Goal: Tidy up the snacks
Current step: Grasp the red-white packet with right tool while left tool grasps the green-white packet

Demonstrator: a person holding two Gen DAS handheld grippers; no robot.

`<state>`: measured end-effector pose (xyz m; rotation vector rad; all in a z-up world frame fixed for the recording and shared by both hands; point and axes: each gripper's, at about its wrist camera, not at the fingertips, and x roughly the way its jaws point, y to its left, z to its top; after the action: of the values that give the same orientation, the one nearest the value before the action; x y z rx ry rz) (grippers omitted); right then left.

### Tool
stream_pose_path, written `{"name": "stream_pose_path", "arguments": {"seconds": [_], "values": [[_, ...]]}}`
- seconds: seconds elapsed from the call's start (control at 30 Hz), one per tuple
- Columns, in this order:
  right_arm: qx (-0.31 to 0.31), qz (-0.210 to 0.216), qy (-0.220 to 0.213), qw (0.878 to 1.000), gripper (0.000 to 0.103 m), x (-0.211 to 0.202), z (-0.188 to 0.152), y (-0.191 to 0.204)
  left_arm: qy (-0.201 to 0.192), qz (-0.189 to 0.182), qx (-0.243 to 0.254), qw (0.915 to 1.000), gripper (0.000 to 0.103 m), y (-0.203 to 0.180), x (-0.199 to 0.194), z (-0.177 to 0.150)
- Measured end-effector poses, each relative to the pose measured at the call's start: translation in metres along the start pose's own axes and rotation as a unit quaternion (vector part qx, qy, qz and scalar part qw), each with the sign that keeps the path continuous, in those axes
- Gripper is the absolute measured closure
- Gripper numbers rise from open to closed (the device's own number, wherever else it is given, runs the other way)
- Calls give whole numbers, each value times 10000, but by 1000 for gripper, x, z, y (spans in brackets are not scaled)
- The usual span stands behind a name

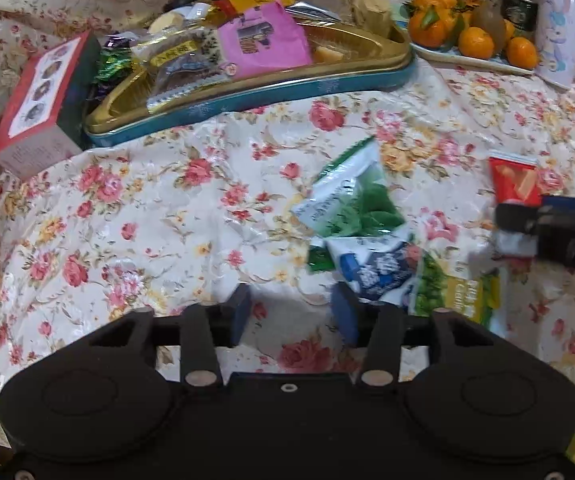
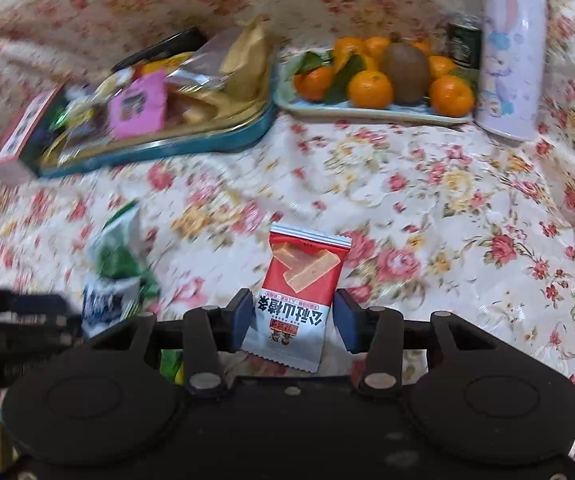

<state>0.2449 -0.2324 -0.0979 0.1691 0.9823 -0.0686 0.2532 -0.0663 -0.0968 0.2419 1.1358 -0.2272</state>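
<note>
The right gripper [image 2: 290, 322] stands spread around a red-and-white foil snack packet [image 2: 301, 292], its blue pads [image 2: 242, 320] flanking the lower white half without visibly pressing it. The packet lies flat on the flowered tablecloth [image 2: 427, 208], its long axis running from six to twelve o'clock along the fingers, so this hand is plainly the nearer. The left gripper [image 1: 292, 314] is also spread and empty, a heap of green and blue wrapped sweets [image 1: 361, 232] just past its right pad at one o'clock. The gold-lined, teal-sided tin tray [image 2: 191, 146], likely the destination, sits at ten o'clock, well apart; a pale plate of tangerines [image 2: 375, 114] lies at one o'clock.
</note>
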Motion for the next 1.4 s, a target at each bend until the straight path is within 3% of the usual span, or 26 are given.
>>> {"name": "stream_pose_path", "arguments": {"seconds": [0.03,0.17,0.37,0.5,0.6,0.73,0.87,1.13,1.4], "values": [[141,13,-8,9999,56,1,3,-4,9,11,-64,10000,38,2,2,1],[445,113,-122,9989,56,-1,10,-11,109,-352,-299,9989,35,20,7,7],[693,42,-36,9976,48,6,13,-5,-85,-254,-182,9995,34,13,6,1],[406,-213,-85,9989,48,13,12,9,-129,-296,-178,9993,33,14,5,1],[-151,-519,-162,9984,62,16,7,20,-127,-291,-204,9993,33,15,4,1],[-519,-375,-269,9976,69,15,3,15,-150,-367,-272,9988,34,17,4,2],[-580,-279,-439,9970,69,17,4,0,-130,-607,-532,9967,41,23,1,5],[-1162,-306,-889,9888,68,22,-5,-2,-312,-974,-933,9904,42,32,-15,16],[-1139,-144,-917,9891,67,23,-3,-8,-158,-1374,-1380,9807,42,21,-9,27]]}}
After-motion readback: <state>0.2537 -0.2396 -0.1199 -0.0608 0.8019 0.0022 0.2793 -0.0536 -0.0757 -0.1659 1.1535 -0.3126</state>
